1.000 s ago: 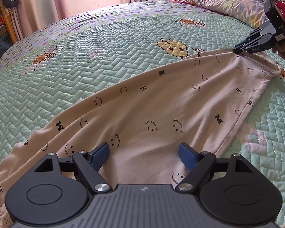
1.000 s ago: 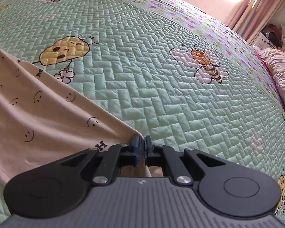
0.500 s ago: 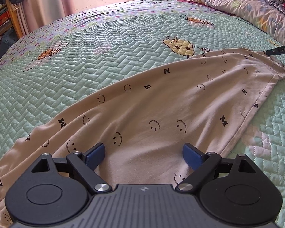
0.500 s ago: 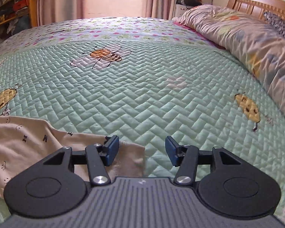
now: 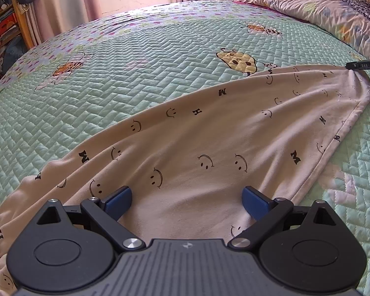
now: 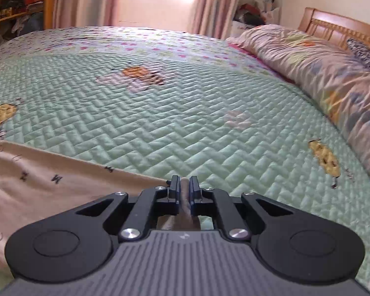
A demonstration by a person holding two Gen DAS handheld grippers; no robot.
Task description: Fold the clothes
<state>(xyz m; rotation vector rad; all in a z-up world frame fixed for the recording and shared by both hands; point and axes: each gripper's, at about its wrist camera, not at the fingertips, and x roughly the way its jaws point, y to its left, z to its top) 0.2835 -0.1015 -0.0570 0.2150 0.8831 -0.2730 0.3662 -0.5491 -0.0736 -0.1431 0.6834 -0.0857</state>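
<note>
Mostly hidden hem, right tool [image 6: 184, 190] just clenched on garment [image 5: 209, 148], left tool [image 5: 187, 198] spread wider, empty.

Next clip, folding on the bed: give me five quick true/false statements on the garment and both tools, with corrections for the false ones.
1. The right tool is shut on a corner of the garment. True; its jaws have just been closing, with cloth between them.
2. The left tool grips the garment. False: its jaws stand wide open over the cloth, having just been opening.
3. The garment is printed with smiley faces and letters. True.
4. The garment hangs off the bed edge. False: what shows lies spread on the green quilt.
5. The quilt is plain. False: it carries bee and ladybird pictures.
</note>
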